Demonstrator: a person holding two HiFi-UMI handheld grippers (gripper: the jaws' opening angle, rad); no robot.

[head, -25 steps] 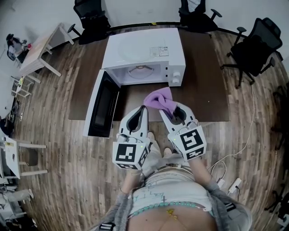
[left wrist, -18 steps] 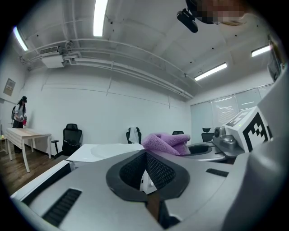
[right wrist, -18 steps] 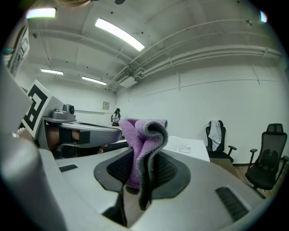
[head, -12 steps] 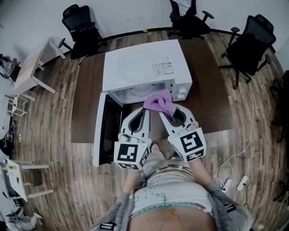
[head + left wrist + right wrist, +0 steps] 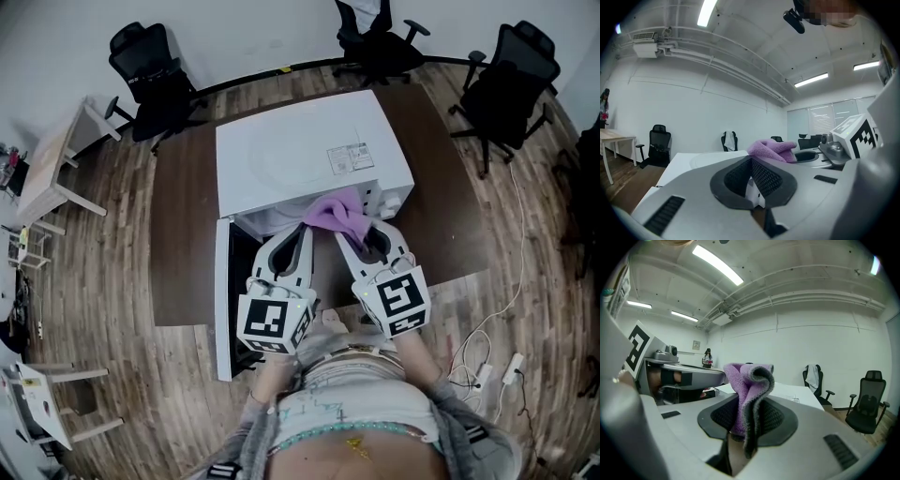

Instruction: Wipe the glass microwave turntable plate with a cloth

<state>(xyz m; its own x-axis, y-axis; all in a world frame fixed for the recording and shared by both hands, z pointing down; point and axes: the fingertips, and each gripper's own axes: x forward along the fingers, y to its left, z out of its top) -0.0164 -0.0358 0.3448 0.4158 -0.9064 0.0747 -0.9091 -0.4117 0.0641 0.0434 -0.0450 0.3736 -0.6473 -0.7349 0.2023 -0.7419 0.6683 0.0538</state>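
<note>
Brightly and evenly lit from ceiling strip lights [image 5: 718, 266]; soft faint shadows; sharp throughout, yet strongly bowed and darkened toward corners.

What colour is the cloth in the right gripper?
The cloth is purple, clearest in the right gripper view.

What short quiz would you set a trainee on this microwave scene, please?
1. True or false: the microwave has its door shut.
2. Pick one: the right gripper is shut on (A) a purple cloth, (B) a sponge, (C) nothing.
3. Fill in: the left gripper has its jaws ___, with nothing between them.
Key: 1 false, the door stands open; 2 A; 3 shut.
</note>
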